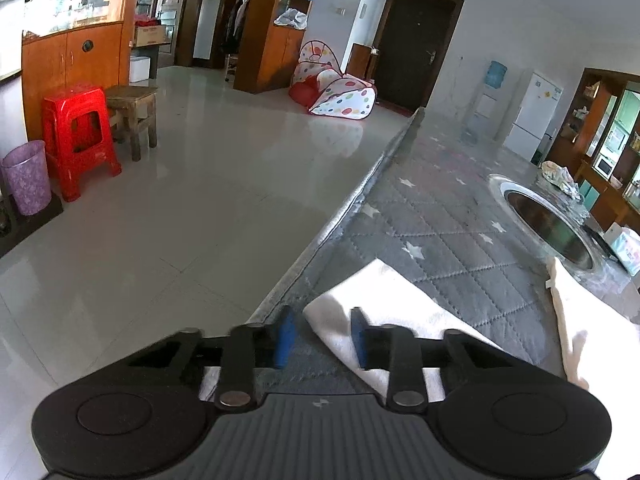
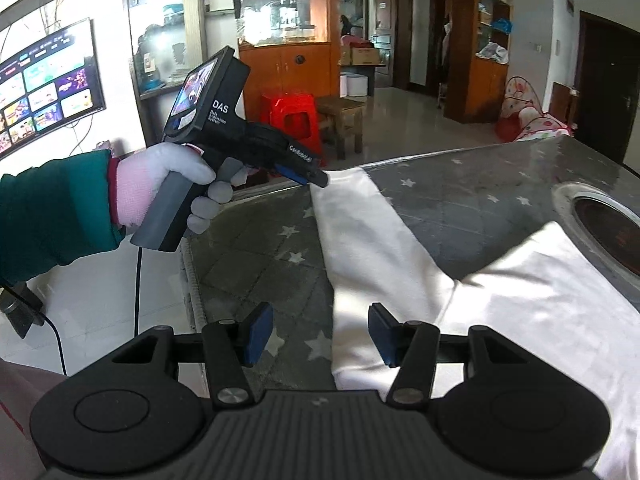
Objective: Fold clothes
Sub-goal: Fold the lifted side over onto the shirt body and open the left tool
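Left wrist view: the left claw is open, its blue pads astride the corner of a white garment, not clamped on it. The garment lies spread on a grey star-quilted table (a round metal-rimmed hole sits further ahead). Right wrist view shows the right claw wide open over the garment's near edge, holding nothing.
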### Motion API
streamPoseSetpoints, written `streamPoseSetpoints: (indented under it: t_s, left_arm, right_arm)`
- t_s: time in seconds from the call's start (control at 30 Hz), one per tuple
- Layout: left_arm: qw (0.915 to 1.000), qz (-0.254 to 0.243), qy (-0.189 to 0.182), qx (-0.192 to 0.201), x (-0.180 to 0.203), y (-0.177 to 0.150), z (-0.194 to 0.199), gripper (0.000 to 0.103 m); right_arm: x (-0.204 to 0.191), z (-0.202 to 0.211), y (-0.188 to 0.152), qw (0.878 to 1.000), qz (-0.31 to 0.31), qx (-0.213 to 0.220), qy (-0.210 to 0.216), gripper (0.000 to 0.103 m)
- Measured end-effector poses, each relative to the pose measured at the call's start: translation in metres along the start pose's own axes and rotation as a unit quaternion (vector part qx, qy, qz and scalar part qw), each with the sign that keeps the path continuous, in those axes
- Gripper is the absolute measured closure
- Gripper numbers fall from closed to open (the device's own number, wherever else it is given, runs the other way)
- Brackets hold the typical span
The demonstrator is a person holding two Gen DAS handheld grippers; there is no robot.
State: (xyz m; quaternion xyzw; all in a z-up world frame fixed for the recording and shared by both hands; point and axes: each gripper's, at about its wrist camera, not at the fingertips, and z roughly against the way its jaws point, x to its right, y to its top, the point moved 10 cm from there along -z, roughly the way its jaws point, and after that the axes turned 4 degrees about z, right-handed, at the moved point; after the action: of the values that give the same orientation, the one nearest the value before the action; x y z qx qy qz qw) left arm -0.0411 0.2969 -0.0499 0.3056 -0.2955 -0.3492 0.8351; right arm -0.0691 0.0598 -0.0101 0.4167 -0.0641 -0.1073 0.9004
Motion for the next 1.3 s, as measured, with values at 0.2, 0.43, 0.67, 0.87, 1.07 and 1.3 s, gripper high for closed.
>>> streamPoseSetpoints:
  t_s: [0.2,0.43,0.67,0.87,1.07,1.3]
  left_arm:
    - [0.999,-0.003,-0.039,0.023,0.019,0.014,0.015,0.097]
    - [0.9884,-0.04,-0.139,0.045,0.094,0.029,0.054,0.097]
    - [0.956,-0.102,-0.272,0.041,0.195,0.016,0.103,0.097]
    - [0.9093,-0.166,-0.381,0.017,0.27,-0.02,0.142,0.097]
    - [0.8641,-0.235,-0.445,-0.025,0.306,-0.079,0.161,0.086]
    - [0.8878,-0.266,-0.374,-0.032,0.251,-0.087,0.134,0.081]
  right_arm:
    - [0.019,0.021,-0.01,0.999,-0.025,0.006,-0.03,0.049]
    - [0.059,0.051,-0.032,0.992,-0.086,0.013,-0.086,0.049]
    - [0.098,0.083,-0.056,0.978,-0.153,0.031,-0.136,0.049]
    - [0.121,0.102,-0.085,0.964,-0.21,0.033,-0.157,0.049]
    - [0.133,0.105,-0.113,0.953,-0.258,0.018,-0.16,0.049]
    - [0.135,0.11,-0.13,0.947,-0.274,0.005,-0.166,0.049]
